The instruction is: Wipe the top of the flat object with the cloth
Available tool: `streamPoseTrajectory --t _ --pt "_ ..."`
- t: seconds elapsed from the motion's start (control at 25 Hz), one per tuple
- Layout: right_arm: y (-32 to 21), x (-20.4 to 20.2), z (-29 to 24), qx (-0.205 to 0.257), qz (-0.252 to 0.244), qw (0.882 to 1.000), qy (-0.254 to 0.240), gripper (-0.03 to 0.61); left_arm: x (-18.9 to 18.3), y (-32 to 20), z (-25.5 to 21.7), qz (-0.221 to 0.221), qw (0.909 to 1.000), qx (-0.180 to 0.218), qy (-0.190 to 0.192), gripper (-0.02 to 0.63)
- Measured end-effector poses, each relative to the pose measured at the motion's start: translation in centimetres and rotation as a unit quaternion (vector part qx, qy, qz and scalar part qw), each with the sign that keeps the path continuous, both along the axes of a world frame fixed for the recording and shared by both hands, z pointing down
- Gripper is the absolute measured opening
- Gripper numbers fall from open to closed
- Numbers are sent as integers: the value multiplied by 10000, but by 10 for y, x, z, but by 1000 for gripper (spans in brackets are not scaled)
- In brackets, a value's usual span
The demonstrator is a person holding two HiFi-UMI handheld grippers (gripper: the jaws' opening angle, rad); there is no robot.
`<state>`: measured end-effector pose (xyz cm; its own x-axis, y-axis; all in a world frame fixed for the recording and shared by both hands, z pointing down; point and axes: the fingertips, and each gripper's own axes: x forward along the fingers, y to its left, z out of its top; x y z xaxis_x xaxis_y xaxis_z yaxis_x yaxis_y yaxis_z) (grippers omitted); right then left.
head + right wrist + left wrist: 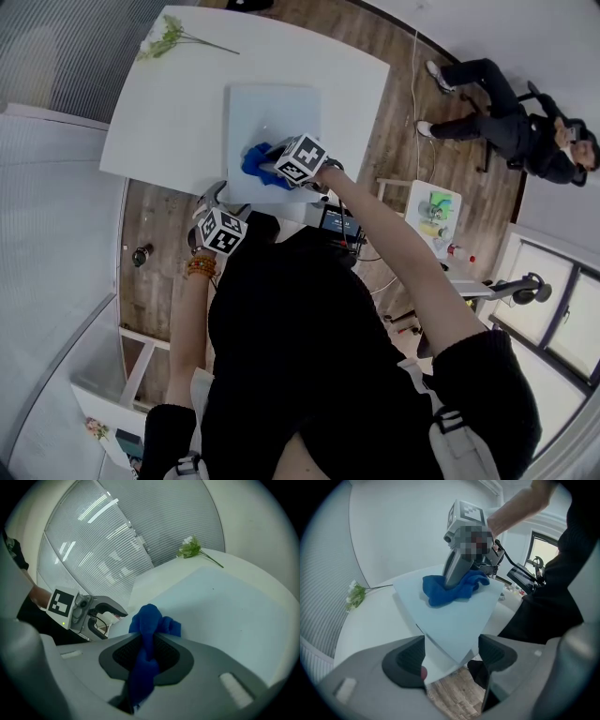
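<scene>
Blue cloth (pixel 251 161), clamped in the right claw (pixel 146 641), is pressed onto the pale flat board (pixel 272 108) near its lower edge at centre frame for wiping, while the left claw (pixel 452 656), jaws apart, straddles the board's corner, seemingly ready to steady it.

We seem to be in an office-like test room: a white table (pixel 187 103) on wood flooring (pixel 403 103), ribbed glass partitions (pixel 66 56), windows (pixel 572 319), and a person (pixel 511 127) seated by the wall.
</scene>
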<state>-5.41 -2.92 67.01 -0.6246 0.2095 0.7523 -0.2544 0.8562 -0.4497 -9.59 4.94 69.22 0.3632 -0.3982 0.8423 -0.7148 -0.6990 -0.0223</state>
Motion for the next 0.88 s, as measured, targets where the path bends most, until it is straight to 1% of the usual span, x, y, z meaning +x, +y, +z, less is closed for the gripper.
streamPoseTrajectory --t 0.16,0.6,0.68,0.76,0.88 --pt "18 1 -1 -52 -257 9997 11 86 1 1 -1 -11 10000 12 -30 367" --pt "54 -1 -3 -327 -703 9970 -6 84 2 4 -1 -36 10000 28 -27 351" --pt "63 -1 -5 -328 -838 9959 -3 84 2 4 -4 -71 9999 0 117 348" --pt "76 1 -8 -307 -1054 9940 -2 87 4 5 -12 -68 9991 -25 408 348" --pt "95 4 -12 -466 -1276 9906 -148 89 7 11 -28 144 9964 -10 841 347"
